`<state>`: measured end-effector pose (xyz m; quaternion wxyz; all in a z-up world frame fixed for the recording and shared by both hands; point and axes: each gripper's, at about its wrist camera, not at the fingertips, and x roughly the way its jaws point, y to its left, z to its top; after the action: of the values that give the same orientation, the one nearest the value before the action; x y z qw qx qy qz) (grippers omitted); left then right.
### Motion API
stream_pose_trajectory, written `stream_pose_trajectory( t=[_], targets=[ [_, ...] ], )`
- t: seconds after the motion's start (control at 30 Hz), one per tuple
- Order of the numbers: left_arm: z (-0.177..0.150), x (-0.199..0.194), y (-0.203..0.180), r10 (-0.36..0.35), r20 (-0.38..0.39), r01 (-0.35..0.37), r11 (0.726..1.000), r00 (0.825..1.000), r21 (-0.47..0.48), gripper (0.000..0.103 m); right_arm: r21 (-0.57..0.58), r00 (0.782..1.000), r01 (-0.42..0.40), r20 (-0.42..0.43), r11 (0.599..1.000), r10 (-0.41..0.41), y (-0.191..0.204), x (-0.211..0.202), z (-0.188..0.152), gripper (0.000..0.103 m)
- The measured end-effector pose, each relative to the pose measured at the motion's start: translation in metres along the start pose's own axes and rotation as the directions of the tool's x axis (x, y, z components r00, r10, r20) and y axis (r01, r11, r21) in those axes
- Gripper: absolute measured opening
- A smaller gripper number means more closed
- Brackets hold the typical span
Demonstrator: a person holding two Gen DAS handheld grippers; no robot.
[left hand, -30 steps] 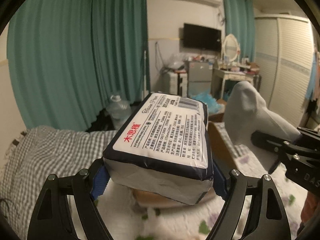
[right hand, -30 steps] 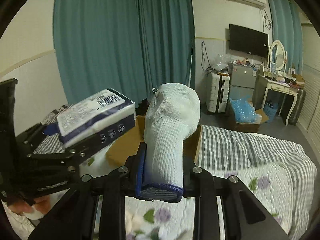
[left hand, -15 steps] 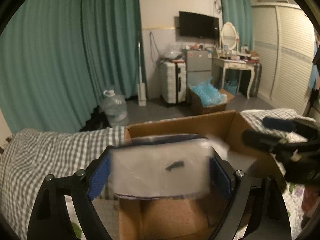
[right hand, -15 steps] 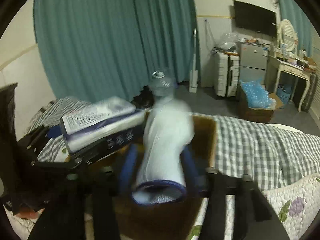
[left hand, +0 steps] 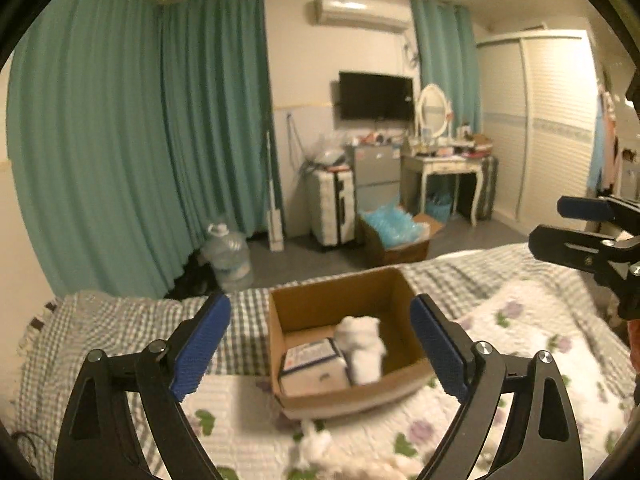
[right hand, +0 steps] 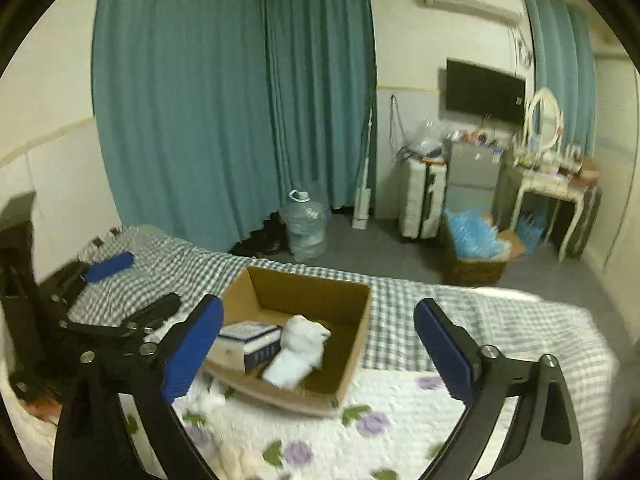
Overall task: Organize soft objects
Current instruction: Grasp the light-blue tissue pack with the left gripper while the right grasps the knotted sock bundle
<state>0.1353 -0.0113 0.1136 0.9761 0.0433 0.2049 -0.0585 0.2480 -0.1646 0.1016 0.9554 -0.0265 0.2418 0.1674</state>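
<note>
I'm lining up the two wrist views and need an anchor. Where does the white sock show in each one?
Left wrist: the sock lies in the cardboard box, lower centre, right of the tissue pack.
Right wrist: the sock is in the same box, left of centre, again right of the pack.
Shared landmark: the water jug by the teal curtain.

- The left wrist view looked forward from above the bed, tilted slightly down, fairly near the open brown cardboard box.
- The right wrist view faced the same way from further right, equally near.
- Both shared the box, the teal curtains and the black wall television.
</note>
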Motion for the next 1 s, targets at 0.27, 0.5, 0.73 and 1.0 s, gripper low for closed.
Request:
stream_pose_trajectory(
  t=[0.27, 0.5, 0.73, 1.0],
  targets=[
    [-0.031, -0.059, -0.004, 0.038, 0.001, -0.038, 0.999, 0.999, 0.009, 0.093, -0.101, 0.998, 0.057, 0.019, 0.993, -0.055, 0.042, -0.093, -0.019, 0.101],
    [-0.102, -0.047, 0.0, 0.047, -0.111, -0.054, 0.997, 0.993, -0.057, 0.093, -0.073, 0.999, 0.022, -0.048, 0.997, -0.026, 0.058, -0.092, -0.085, 0.101],
    [-0.185, 0.003, 0.006, 0.021, -0.285, -0.059, 0.99, 0.958, -0.126, 0.093, 0.008, 0.979, 0.006, -0.202, 1.0, -0.004, 0.052, -0.014, -0.17, 0.101],
    [-0.238, 0.036, -0.002, -0.006, -0.442, -0.056, 0.99, 0.897, -0.127, 0.093, -0.004, 0.942, -0.016, -0.335, 1.0, 0.014, 0.048, 0.055, -0.221, 0.101]
  ],
)
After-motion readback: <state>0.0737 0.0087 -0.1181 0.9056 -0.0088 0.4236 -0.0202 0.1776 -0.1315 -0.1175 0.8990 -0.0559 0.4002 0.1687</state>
